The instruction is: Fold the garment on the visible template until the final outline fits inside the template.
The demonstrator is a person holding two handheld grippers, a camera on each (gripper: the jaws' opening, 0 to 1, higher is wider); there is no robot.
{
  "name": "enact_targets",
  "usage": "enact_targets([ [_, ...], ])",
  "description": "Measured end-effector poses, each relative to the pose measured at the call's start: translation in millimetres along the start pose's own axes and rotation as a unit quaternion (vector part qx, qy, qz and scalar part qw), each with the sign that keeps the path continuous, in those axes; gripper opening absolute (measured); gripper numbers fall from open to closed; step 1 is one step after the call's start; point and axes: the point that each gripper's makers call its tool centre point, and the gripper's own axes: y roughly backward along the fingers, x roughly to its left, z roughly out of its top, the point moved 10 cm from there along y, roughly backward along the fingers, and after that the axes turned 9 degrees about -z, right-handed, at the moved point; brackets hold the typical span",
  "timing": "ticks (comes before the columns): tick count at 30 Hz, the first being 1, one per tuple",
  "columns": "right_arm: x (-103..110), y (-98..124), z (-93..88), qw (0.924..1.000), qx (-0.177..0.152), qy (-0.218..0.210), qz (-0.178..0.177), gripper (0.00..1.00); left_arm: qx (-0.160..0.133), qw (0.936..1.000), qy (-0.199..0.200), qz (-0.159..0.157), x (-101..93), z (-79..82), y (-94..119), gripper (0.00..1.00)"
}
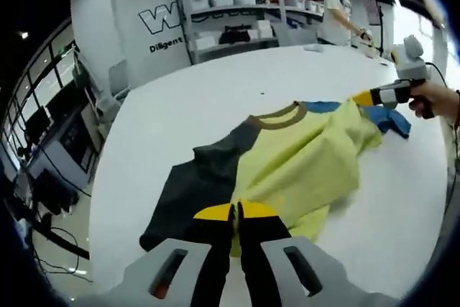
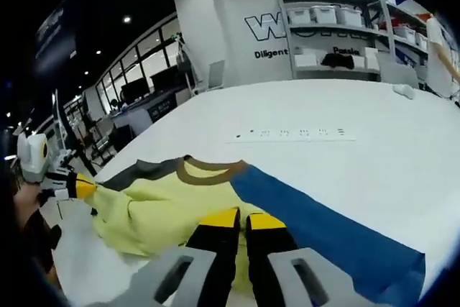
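A T-shirt lies crumpled on the white table (image 1: 215, 98): yellow-green body (image 1: 302, 163), dark grey sleeve (image 1: 194, 192), blue sleeve (image 1: 388, 118), brown collar (image 1: 277, 116). My left gripper (image 1: 234, 213) is shut on the yellow hem nearest me. My right gripper (image 1: 370, 96), in a hand, pinches the yellow cloth by the blue sleeve. In the right gripper view, the right gripper (image 2: 237, 218) is shut on yellow cloth beside the blue sleeve (image 2: 323, 228). The collar (image 2: 208, 170) lies beyond it, and the left gripper (image 2: 80, 186) holds the far yellow edge.
A row of small marks (image 2: 295, 133) lies on the table beyond the shirt. Shelves with white bins (image 1: 230, 5) and a lettered wall stand at the back, with a person (image 1: 338, 12) beside them. The table's edge (image 1: 100, 170) drops off towards desks and windows.
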Motion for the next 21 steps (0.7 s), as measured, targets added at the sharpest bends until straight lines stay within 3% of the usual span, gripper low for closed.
enact_targets([
  [4, -0.1, -4.8, -6.7, 0.9998, 0.015, 0.012, -0.008, 0.0, 0.017, 0.9995, -0.018, 0.019, 0.9, -4.5, -7.7, 0.03],
  [6, 1.6, -4.9, -7.5, 0.9994, 0.026, -0.021, -0.006, 0.0, 0.024, 0.9993, -0.022, 0.021, 1.5, -6.3, -12.1, 0.03],
  [8, 1.0, -6.3, -5.7, 0.9997, 0.02, -0.013, -0.005, 0.0, 0.035, 0.9978, -0.048, 0.03, 3.8, -7.8, -16.3, 0.03],
  [12, -0.4, -9.5, -8.8, 0.9996, 0.027, -0.007, -0.009, 0.0, 0.039, 0.9979, -0.044, 0.028, 5.0, -10.2, -21.4, 0.03],
  [15, -0.1, -12.3, -14.9, 0.9978, 0.047, -0.044, -0.012, 0.0, 0.043, 0.9972, -0.034, 0.051, 3.7, -12.5, -23.9, 0.03],
  [18, 2.8, -13.1, -18.7, 0.9978, 0.056, -0.032, -0.015, 0.0, 0.055, 0.9965, -0.034, 0.053, 2.5, -15.7, -28.0, 0.04],
  [21, 3.0, -9.0, -17.8, 0.9976, 0.058, -0.035, -0.012, 0.0, 0.05, 0.9968, -0.032, 0.053, 4.9, -14.6, -23.3, 0.11],
])
